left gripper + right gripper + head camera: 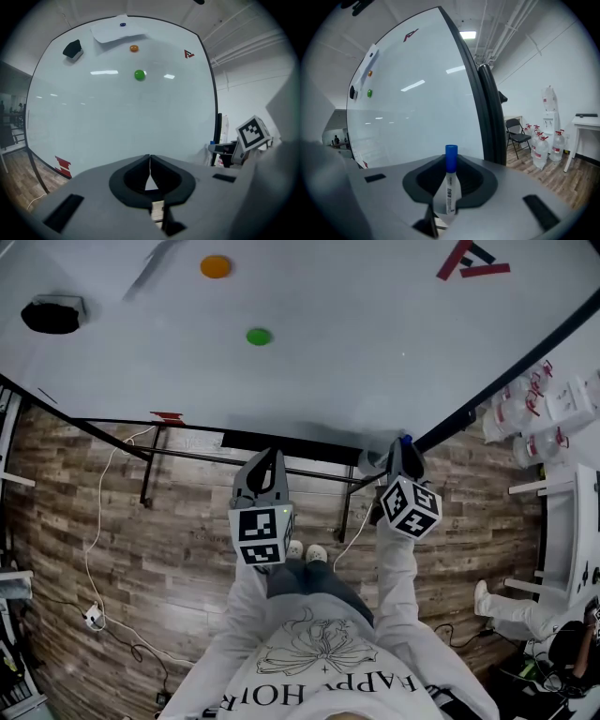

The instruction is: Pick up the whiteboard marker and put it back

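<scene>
Before a large whiteboard (375, 362) over a wood floor (112, 521), our right gripper (451, 163) clamps the blue-capped whiteboard marker (449, 190) upright near the board's edge, while our left gripper (150, 164) is closed and empty.

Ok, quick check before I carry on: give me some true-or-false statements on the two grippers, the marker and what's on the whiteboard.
1. The right gripper is shut on the marker. True.
2. The marker's cap is red. False: it is blue.
3. The left gripper is open. False: its jaws meet, with nothing between them.
4. A green magnet and an orange magnet sit on the whiteboard. True.
5. The eraser lies on the floor. False: it is on the whiteboard, near its edge.
</scene>
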{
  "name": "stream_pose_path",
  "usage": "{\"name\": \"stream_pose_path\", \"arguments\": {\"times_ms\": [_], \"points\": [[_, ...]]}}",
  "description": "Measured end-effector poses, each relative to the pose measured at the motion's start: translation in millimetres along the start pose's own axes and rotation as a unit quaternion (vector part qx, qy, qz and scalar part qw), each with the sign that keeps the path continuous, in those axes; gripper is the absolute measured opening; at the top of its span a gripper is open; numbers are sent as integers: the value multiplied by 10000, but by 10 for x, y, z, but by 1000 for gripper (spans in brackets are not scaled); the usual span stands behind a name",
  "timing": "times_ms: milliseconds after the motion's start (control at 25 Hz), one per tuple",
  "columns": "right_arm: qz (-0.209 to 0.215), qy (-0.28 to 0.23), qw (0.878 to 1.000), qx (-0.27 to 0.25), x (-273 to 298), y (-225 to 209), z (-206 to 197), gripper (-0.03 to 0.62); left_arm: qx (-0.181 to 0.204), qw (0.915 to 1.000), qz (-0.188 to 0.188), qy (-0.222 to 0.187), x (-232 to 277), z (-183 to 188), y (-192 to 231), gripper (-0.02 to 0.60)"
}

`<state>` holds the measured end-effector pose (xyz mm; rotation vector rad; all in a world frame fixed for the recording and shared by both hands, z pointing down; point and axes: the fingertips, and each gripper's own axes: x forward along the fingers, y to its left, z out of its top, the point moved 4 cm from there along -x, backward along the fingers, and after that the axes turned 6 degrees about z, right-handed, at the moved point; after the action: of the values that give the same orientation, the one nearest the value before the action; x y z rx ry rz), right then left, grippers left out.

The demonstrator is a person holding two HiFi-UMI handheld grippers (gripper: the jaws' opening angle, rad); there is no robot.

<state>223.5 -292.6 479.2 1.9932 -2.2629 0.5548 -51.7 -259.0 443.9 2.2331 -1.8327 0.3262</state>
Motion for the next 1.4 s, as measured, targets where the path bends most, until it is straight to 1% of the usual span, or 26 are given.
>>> {"name": "stream_pose_path", "arguments": {"times_ms": [200,440,560,720,800,920,1040,1120,1160,1240,1400], "points": [[130,-294,9991,-271,-128,130,286,61,-45,9998,42,-200,-70,147,33,6],[319,-562,9968,-480,-221,308,564,61,-89,9990,143,-402,-170,292,114,6],[408,-644,9955,-560,-218,391,634,61,-91,9987,198,-470,-213,328,163,6],[606,-608,9942,-653,-190,540,626,61,-124,9982,304,-498,-280,324,232,6],[740,-525,9917,-910,-146,651,618,61,-130,9978,391,-518,-311,335,276,6],[940,-364,9834,-1509,-53,862,581,61,-150,9974,494,-508,-347,320,359,6],[1209,-198,9701,-2097,54,1127,495,61,-219,9969,619,-443,-397,250,467,6],[1381,-5,9569,-2553,138,1307,390,61,-274,9963,707,-397,-434,193,538,6],[1444,117,9485,-2818,185,1396,321,60,-304,9960,749,-368,-448,161,576,6],[1521,363,9275,-3395,291,1563,157,61,-366,9954,835,-301,-465,92,662,6],[1599,886,8764,-4454,501,1781,-260,61,-472,9938,986,-198,-495,-35,837,6]]}}
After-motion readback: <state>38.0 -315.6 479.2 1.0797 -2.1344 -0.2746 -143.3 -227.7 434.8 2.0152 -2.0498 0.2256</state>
